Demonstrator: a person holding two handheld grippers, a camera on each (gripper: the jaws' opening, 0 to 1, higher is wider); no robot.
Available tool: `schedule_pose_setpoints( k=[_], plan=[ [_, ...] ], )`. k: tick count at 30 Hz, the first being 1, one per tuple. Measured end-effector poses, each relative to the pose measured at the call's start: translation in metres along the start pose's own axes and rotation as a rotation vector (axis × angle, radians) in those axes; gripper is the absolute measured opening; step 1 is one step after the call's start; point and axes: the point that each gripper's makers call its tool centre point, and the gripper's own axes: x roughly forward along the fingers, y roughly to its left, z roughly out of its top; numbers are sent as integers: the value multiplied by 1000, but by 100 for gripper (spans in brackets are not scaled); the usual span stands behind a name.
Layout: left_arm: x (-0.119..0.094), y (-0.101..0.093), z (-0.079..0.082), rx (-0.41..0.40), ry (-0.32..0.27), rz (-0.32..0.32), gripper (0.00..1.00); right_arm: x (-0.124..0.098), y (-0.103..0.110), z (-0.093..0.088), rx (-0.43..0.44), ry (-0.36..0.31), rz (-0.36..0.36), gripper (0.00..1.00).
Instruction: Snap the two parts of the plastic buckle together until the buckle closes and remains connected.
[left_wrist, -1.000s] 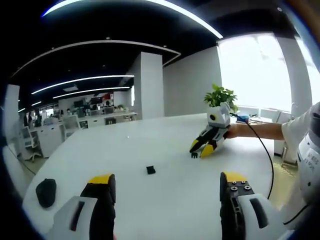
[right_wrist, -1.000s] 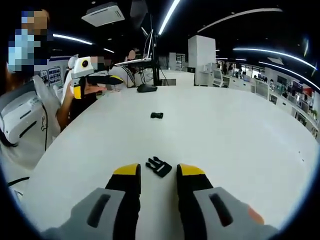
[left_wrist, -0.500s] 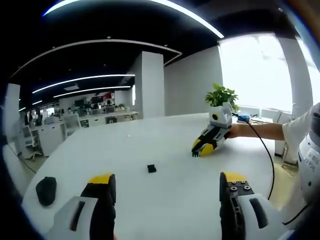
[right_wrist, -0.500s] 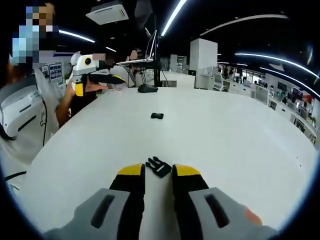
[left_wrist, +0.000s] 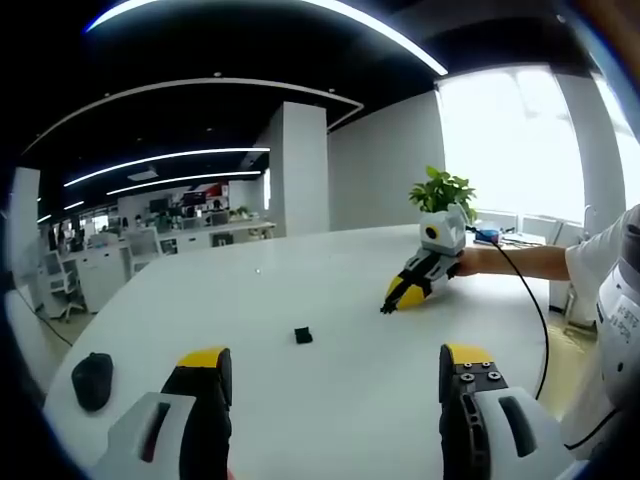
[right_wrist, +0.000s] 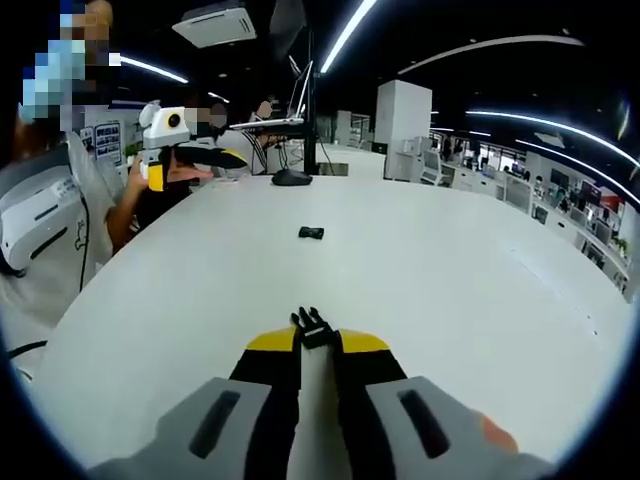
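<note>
White and round-edged, the surface (right_wrist: 480, 290) is lying under long ceiling lights in an open office; in the right gripper view the right hand-held gripper (right_wrist: 319, 345) is resting low over the surface's near edge, its yellow-tipped jaws nearly closed and pinching the pronged buckle part (right_wrist: 312, 326), whose prongs are sticking out past the tips; farther toward the middle of the surface the other buckle part (right_wrist: 311, 232) is lying alone, well apart from it; beyond that a dark computer mouse (right_wrist: 292, 177) is sitting near the far edge; in the left gripper view the left hand-held gripper (left_wrist: 335, 385) is hovering with jaws spread wide and holding nothing; a potted plant (left_wrist: 441, 192) is standing at the far edge.
</note>
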Motion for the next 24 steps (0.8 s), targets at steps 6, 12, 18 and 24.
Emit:
schedule_pose_setpoints(
  k=[6,12,18,24],
  plan=[
    [1,-1,0,-3,-2,1,86,-1,-2,-1,-2,-3,-7,12],
    [1,-2,0,-2,0,-1,86,-5,-4,-3,5,-10,-18,12],
    [2,-1,-1,-1,3,0,86,-11,-4,-5,29,-30,-39,12],
    [4,0,-3,-4,9,-5,86,-18,-6,-11,51,-33,-101,12]
  ],
)
